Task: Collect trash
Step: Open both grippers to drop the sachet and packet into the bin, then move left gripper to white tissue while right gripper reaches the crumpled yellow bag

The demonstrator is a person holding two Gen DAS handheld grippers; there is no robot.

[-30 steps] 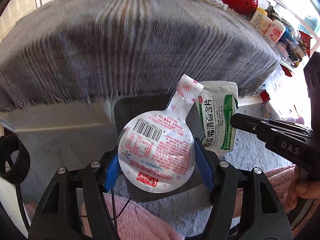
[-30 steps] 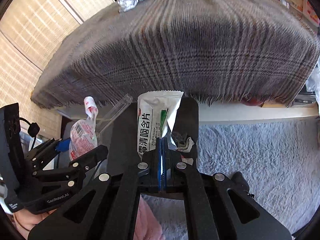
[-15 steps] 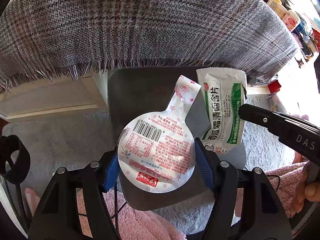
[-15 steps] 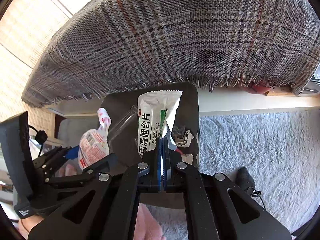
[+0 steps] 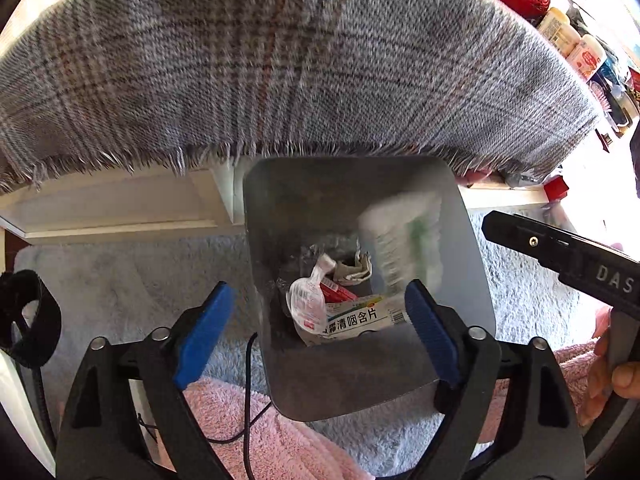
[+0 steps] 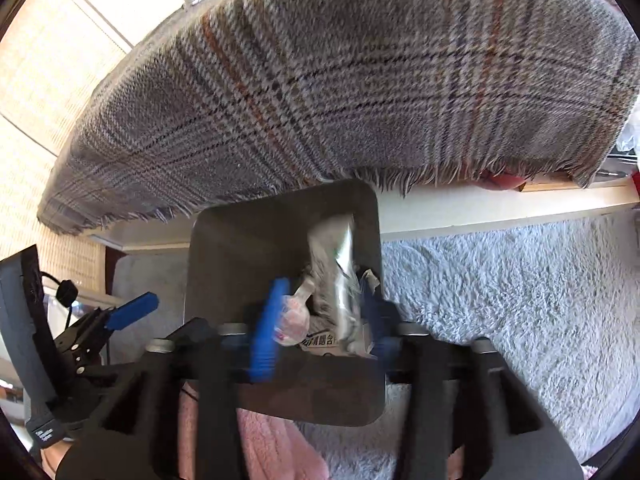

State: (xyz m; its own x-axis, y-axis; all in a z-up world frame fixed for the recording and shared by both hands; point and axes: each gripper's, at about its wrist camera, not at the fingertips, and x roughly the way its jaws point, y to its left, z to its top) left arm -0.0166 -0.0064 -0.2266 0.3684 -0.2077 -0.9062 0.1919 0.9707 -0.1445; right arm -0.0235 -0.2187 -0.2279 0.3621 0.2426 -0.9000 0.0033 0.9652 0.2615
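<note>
Both grippers hang over the gray bin [image 5: 472, 264]. The left gripper [image 5: 316, 328] and the right gripper [image 6: 320, 320] have fingers wide apart, holding nothing. The round pouch [image 5: 306, 306] lies in the bin, and the blurry packet [image 5: 404, 240] is in the air above it.

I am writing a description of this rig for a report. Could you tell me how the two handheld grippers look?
The left gripper has black angular arms with silver screws and blue pads on its jaws; a thin black cable runs beneath it. The right gripper is the same black build with blue pads, and white letters "DAS" show on its side in the left wrist view.
</note>
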